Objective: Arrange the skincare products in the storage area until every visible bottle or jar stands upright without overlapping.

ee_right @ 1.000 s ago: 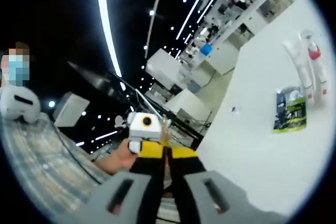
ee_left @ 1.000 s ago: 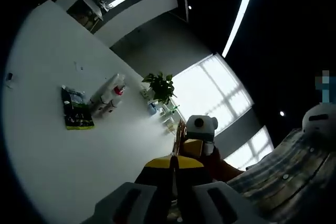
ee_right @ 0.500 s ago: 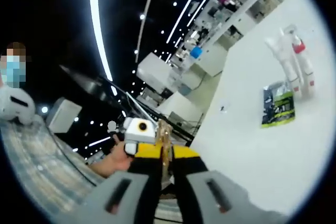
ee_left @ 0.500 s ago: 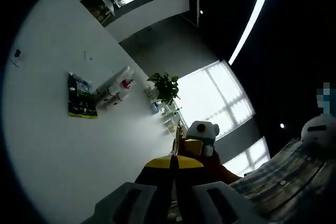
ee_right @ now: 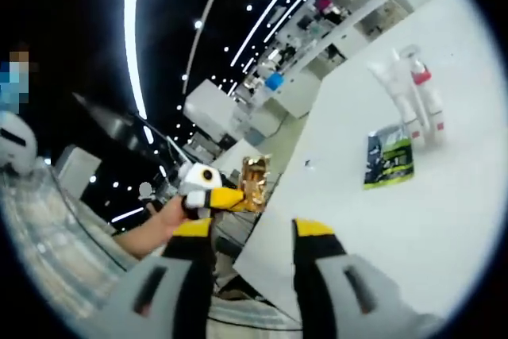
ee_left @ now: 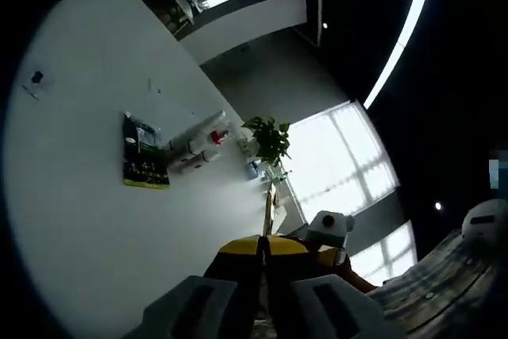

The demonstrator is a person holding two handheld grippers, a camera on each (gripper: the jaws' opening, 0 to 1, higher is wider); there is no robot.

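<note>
Gold sachet (ee_right: 255, 183) in left gripper's (ee_right: 238, 196) fingers, apparently.

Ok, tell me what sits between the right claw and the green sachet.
Bare white table, seen in the right gripper view between the right claw and the green sachet.

Wide bare worktop (ee_left: 87, 220) on every side of 1 small cluster: dark green pouch (ee_left: 144, 163) lying flat, 2 white tubes (ee_left: 197, 139) just beside it, potted plant (ee_left: 270, 137) beyond at the far edge.
</note>
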